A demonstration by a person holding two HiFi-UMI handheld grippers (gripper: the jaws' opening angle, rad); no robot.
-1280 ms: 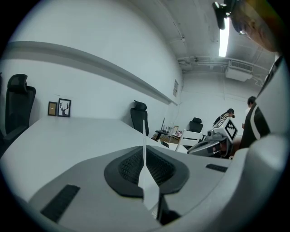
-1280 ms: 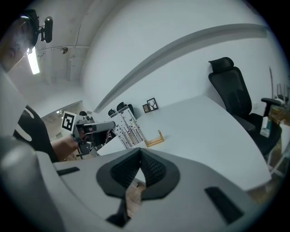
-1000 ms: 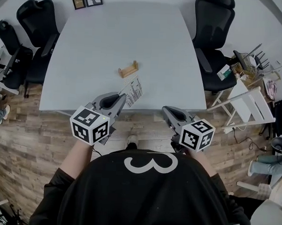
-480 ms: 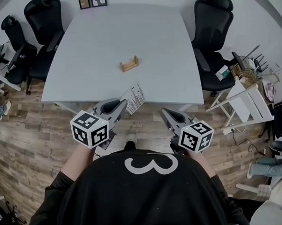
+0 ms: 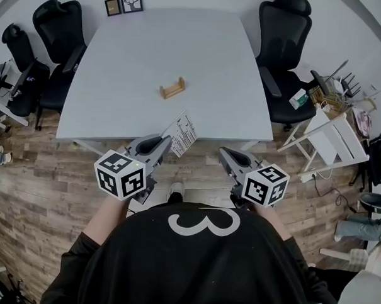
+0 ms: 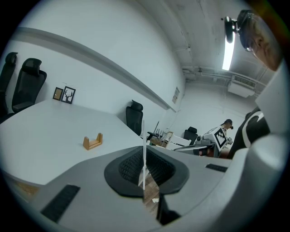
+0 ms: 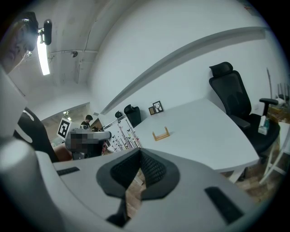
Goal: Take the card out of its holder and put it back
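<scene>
Left claw (image 5: 162,142) is clamped on the card (image 5: 184,129), now drawn back off the counter (image 5: 145,45) edge. Holder (image 5: 172,89) stands unmoved mid-counter. Right claw (image 5: 226,154) is closed on nothing.

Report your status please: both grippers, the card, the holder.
Left gripper shut on card. Right gripper shut, empty. Holder empty on table, nothing in the way.

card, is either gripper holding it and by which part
The left gripper pinches the card by its near end; the right gripper is shut on nothing.
</scene>
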